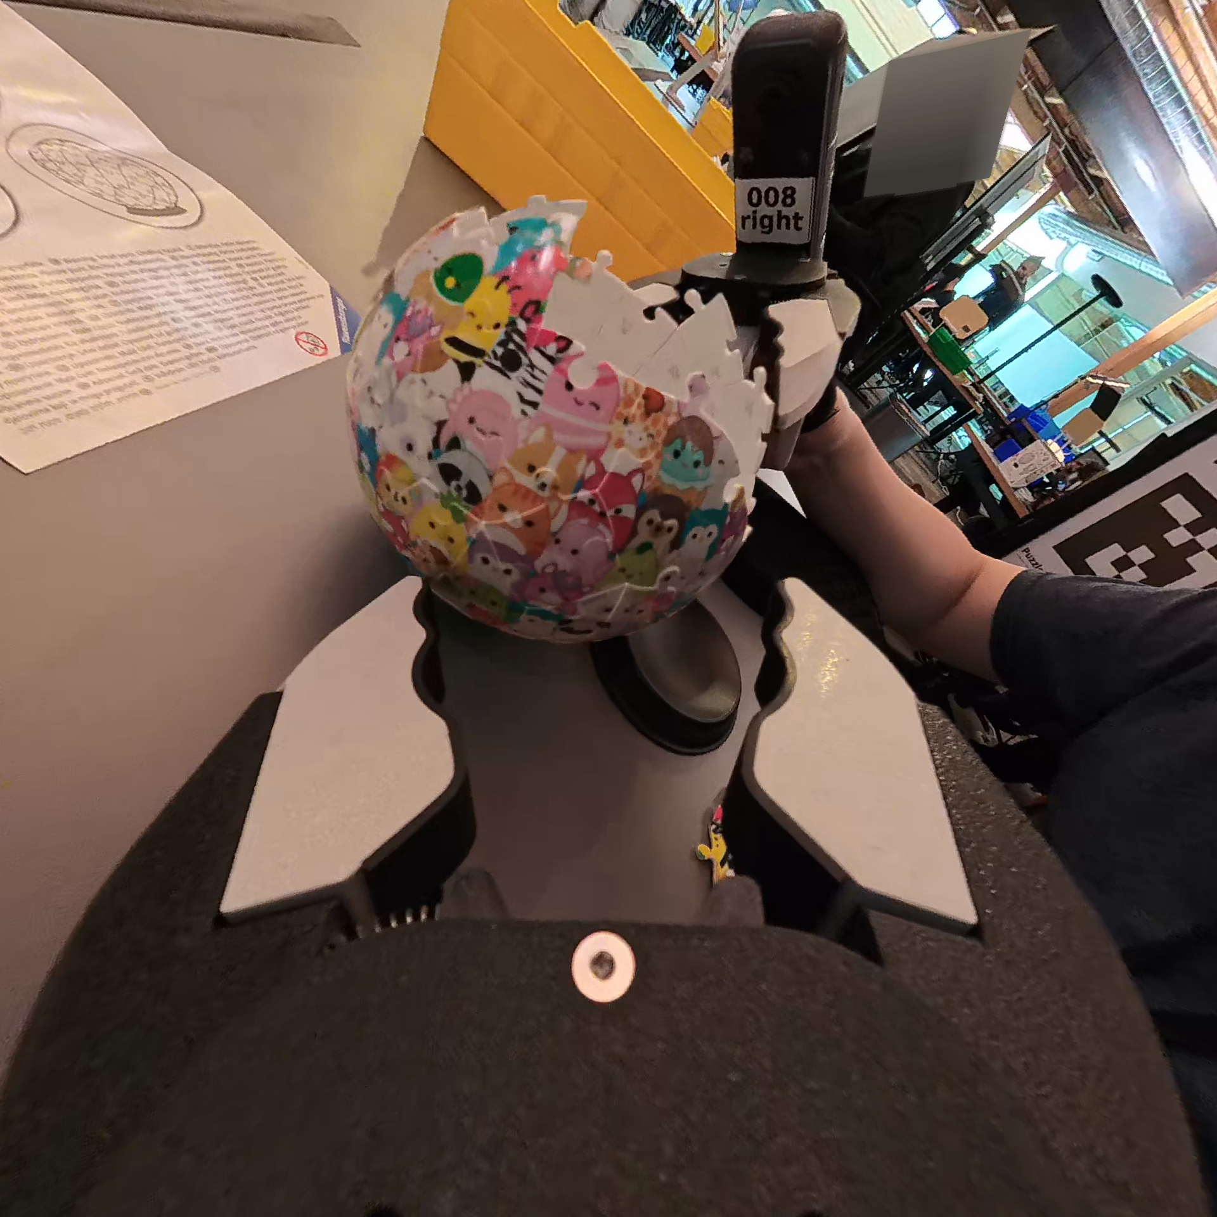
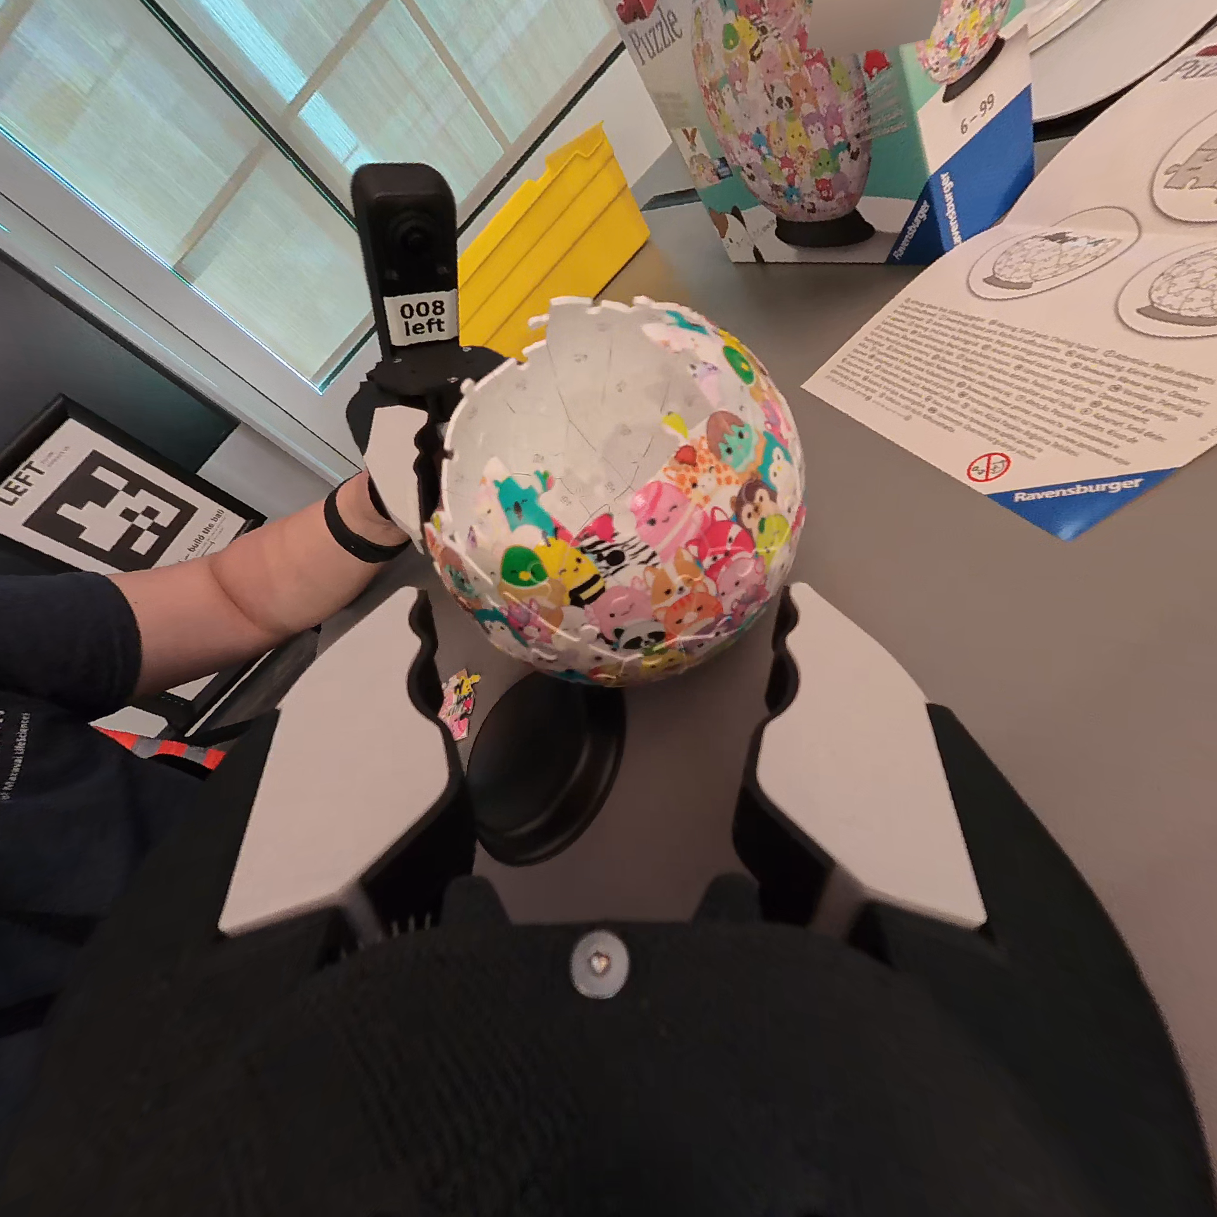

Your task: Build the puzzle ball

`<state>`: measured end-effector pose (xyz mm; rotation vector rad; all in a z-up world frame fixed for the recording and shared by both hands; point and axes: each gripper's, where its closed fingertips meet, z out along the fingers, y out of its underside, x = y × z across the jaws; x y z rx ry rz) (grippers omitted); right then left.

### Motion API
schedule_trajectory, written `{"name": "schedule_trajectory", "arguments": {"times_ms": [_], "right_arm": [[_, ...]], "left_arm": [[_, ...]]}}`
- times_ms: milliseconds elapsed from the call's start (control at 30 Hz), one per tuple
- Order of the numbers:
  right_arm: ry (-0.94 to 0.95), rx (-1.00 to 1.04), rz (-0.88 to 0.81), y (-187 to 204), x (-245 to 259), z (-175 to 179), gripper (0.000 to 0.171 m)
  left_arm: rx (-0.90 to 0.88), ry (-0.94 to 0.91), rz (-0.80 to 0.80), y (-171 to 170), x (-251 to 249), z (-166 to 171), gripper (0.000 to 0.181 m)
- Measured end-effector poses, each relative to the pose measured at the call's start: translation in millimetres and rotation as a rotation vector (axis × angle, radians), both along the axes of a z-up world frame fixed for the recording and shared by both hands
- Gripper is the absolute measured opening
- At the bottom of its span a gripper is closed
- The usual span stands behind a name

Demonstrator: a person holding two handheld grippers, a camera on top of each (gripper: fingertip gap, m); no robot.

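Both grippers — left gripper (image 1: pixel 602 665) and right gripper (image 2: pixel 602 658) — stand open around the puzzle ball (image 1: pixel 546 428); the loose piece (image 2: pixel 459 701) lies near, beside the black stand (image 2: pixel 543 770), and should be gripped gently by its edge.

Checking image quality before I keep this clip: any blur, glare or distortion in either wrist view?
Left wrist view: the puzzle ball is sharp, glare spots the left gripper's right finger, the instruction sheet is soft and bent by the wide lens. Right wrist view: the ball is crisp, the window is streaked with blur, the right gripper's fingers look stretched.
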<state>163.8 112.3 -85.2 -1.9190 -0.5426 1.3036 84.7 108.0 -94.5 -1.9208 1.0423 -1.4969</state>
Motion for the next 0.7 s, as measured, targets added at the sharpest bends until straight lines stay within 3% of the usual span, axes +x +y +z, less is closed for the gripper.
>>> {"name": "schedule_trajectory", "arguments": {"times_ms": [700], "right_arm": [[-0.071, 0.011, 0.015, -1.8, -0.9, -11.3, 0.099]], "left_arm": [[-0.002, -0.025, -0.003, 9.5, 6.0, 1.8, 0.094]]}}
